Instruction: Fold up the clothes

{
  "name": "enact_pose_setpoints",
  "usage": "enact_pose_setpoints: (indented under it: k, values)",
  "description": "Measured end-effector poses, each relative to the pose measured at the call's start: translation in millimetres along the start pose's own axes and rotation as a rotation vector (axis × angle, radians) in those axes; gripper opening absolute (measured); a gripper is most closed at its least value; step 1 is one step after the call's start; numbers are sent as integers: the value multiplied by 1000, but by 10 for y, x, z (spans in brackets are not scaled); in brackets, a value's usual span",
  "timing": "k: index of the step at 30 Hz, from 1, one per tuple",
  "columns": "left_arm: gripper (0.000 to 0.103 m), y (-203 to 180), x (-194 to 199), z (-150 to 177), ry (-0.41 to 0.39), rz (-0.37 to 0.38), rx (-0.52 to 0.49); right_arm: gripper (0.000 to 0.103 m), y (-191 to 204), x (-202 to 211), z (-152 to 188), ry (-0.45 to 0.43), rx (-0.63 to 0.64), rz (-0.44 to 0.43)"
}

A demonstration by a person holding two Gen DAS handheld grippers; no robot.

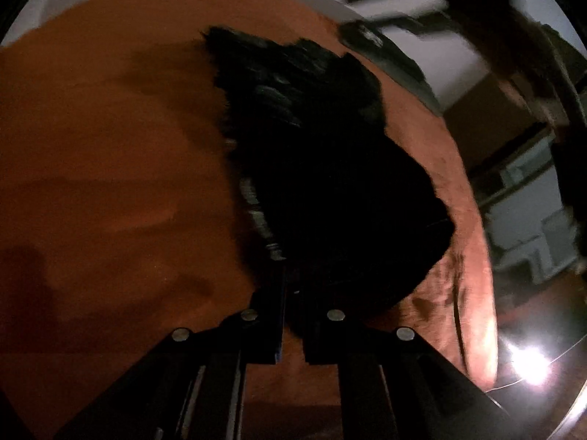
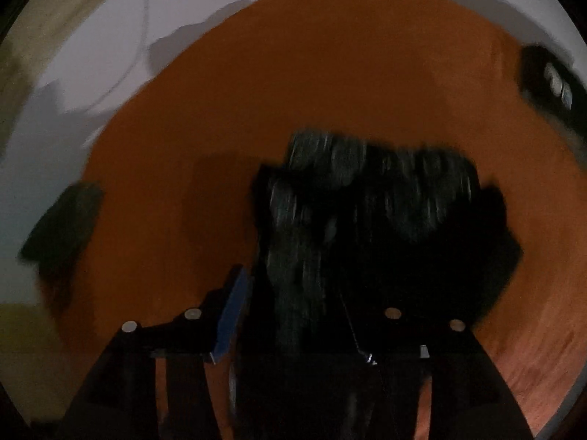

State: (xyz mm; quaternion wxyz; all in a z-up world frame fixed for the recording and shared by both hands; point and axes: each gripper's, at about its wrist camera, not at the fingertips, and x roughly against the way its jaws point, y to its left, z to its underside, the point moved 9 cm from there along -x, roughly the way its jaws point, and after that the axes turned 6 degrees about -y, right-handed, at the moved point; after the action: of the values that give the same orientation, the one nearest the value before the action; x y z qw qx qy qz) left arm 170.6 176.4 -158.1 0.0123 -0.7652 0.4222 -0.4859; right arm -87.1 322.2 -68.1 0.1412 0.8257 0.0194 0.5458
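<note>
surface: orange cloth (image 1: pixel 110 183) covering the table, edge curving away on the far side.
room: pale wall (image 2: pixel 91 55), dim; bright lamp glare (image 1: pixel 528 363).
garment: black cloth (image 1: pixel 330 183), blurred, over the orange cover.
left gripper (image 1: pixel 291 315): clamped on the black cloth.
right gripper (image 2: pixel 312 315): fingers apart around bunched black cloth; grip unclear.

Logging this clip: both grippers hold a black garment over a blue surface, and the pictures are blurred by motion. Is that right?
One thing is wrong: the surface is orange-brown, not blue, as both wrist views show. The rest stands: the black garment runs between the fingers of the right gripper and into the left gripper, and both pictures are blurred.
</note>
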Motion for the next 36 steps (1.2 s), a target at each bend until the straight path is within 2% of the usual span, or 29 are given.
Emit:
enact_pose_setpoints:
  k: [4,5,7,8,9,11,14,20,23,24,27,31,33,34,35,36]
  values:
    - [9,-332,-200,-1,45,89,-58,51,-232,498,995,-9,-18,-98]
    - [12,-414,-249,-1,57,112,-73,51,-293,583,1259,-14,-19,-110]
    - [26,-578,-344,1,79,156,-102,51,-400,668,1718,-36,-15,-100]
    - [34,-621,-385,40,79,142,-126,51,-465,699,1936,-56,-23,-82]
    - [38,-663,-425,79,79,127,-150,51,-508,721,2112,-71,-41,-74]
    - [39,-747,-505,156,80,97,-197,51,-569,664,2416,-116,-96,-76]
    - [46,-785,-667,50,24,24,-221,51,-587,512,2768,-174,-125,-36]
    - [49,-690,-807,-125,2,-88,-145,51,-555,174,3047,-185,-212,-31]
    - [47,-619,-746,-215,-39,-32,-51,51,-511,105,3071,-190,-185,-6]
    - [34,-619,-709,-255,-57,-5,-27,51,-478,103,3054,-201,-156,8]
    - [15,-662,-534,-415,-117,23,-7,51,-380,66,2990,-233,-78,63]
    - [15,-716,-352,-530,-124,56,-38,51,-230,40,2905,-284,11,135]
    - [14,-750,-363,-573,-100,80,-58,51,-125,74,2879,-325,45,159]
    - [14,-758,-360,-594,-68,115,-58,52,-44,114,2866,-361,78,170]
    - [14,-735,-374,-578,-52,132,-59,57,38,155,2854,-396,111,181]
    - [14,-747,-317,-564,-47,131,-70,69,122,199,2845,-433,143,193]
